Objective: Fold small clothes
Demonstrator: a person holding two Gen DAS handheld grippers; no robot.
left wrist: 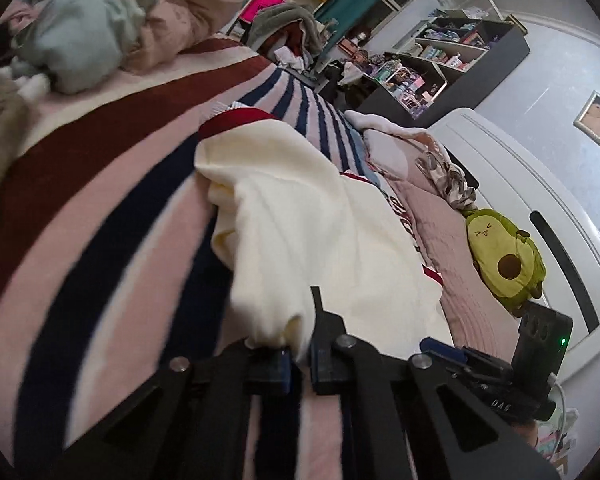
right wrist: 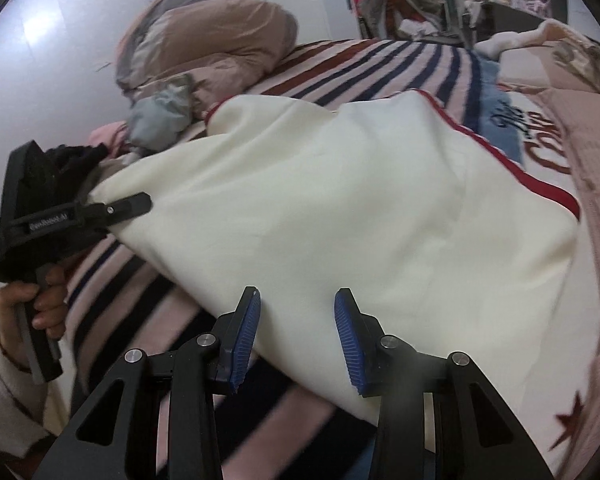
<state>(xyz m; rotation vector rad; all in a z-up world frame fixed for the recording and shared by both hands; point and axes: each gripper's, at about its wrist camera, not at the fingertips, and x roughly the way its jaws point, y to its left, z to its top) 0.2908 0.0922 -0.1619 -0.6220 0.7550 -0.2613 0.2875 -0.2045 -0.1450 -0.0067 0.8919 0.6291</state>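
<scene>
A cream garment with red trim (left wrist: 300, 216) lies on the striped bed blanket (left wrist: 100, 200). My left gripper (left wrist: 300, 360) is shut on a bunched corner of the cream garment and lifts it; it also shows at the left of the right wrist view (right wrist: 100, 210), pinching the cloth's left corner. In the right wrist view the cream garment (right wrist: 340, 200) spreads wide across the bed. My right gripper (right wrist: 296, 340) is open, its blue pads (right wrist: 246, 332) hovering just over the garment's near edge, holding nothing.
A crumpled pale blue-grey garment (left wrist: 76, 48) and a brown duvet (right wrist: 204, 40) lie at the far side of the bed. An avocado plush (left wrist: 504, 256) sits by the white bed frame (left wrist: 540, 184). Cluttered shelves (left wrist: 452, 60) stand beyond.
</scene>
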